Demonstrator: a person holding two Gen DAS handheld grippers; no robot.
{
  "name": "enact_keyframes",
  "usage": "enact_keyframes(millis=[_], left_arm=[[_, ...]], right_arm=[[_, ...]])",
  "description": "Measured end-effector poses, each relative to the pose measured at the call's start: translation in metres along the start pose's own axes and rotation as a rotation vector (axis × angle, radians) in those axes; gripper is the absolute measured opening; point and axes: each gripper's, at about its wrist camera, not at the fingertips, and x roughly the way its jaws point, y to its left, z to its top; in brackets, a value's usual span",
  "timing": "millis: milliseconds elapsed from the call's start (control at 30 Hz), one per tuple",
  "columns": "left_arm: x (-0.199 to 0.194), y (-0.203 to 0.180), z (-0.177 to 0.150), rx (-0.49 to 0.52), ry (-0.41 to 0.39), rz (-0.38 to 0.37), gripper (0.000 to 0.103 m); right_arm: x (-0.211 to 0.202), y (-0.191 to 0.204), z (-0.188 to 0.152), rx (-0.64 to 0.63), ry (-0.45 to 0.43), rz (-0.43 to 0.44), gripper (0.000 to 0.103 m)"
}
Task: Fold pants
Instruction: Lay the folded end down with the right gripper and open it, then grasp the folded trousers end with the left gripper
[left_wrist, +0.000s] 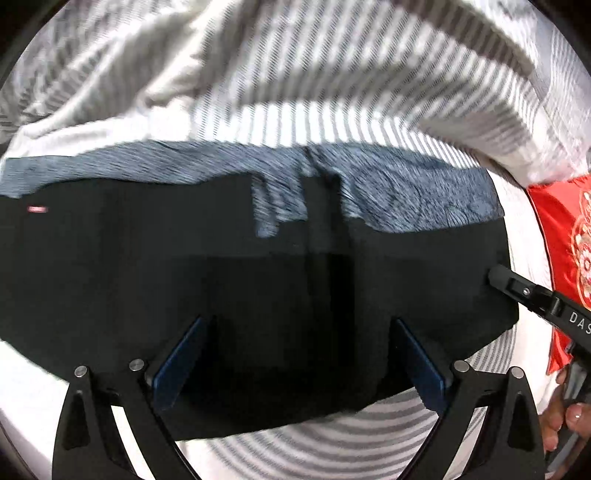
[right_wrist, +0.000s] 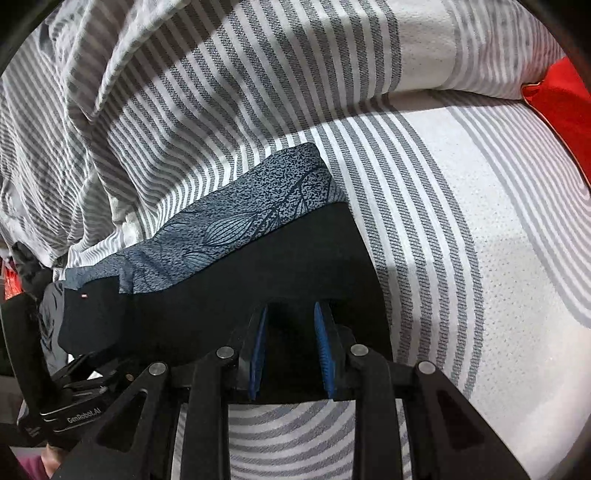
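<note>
Pants, black soft cloth (left_wrist: 258, 288), lie folded on the striped bed (right_wrist: 461, 229). Left gripper (left_wrist: 299, 354) jaws wide apart; right gripper (right_wrist: 290, 339) jaws slightly apart. Next, pinch an edge.

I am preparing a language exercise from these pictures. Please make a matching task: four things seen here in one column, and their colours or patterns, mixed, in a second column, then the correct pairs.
Things:
1. pants
2. bed sheet
3. cushion
4. finger pads of the right hand-held gripper

Colours or patterns:
A. red
B. blue
C. black, with a speckled grey-blue leaf-print part
D. white with grey stripes

Pairs: 1-C, 2-D, 3-A, 4-B
</note>
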Motion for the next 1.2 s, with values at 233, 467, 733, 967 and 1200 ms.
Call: enact_keyframes(millis=[233,467,733,967,1200], left_arm=[[-0.032,0.038,-0.012,-0.096,-0.055,0.108,0.101],[-0.055,0.08,-0.039,-0.219,-0.088,0.157,0.101],[-0.058,0.137,-0.054,-0.316,-0.08,0.179,0.101],[-0.079,0.219,-0.054,-0.47,-0.137,0.161,0.101],[-0.083,0.308,-0.064,-0.684,-0.196,0.037,0.101]], right_arm=[[0.0,0.051,0.005,-0.122,0.033,0.184,0.029],[0.062,0.125,0.011,-0.245,0.169,0.301,0.031],[0.041,0.142,-0.021,-0.328,0.167,0.225,0.034],[0.052,0.125,-0.027,-0.277,0.137,0.011,0.065],[0.067,0.158,-0.037,-0.415,0.14,-0.083,0.087]])
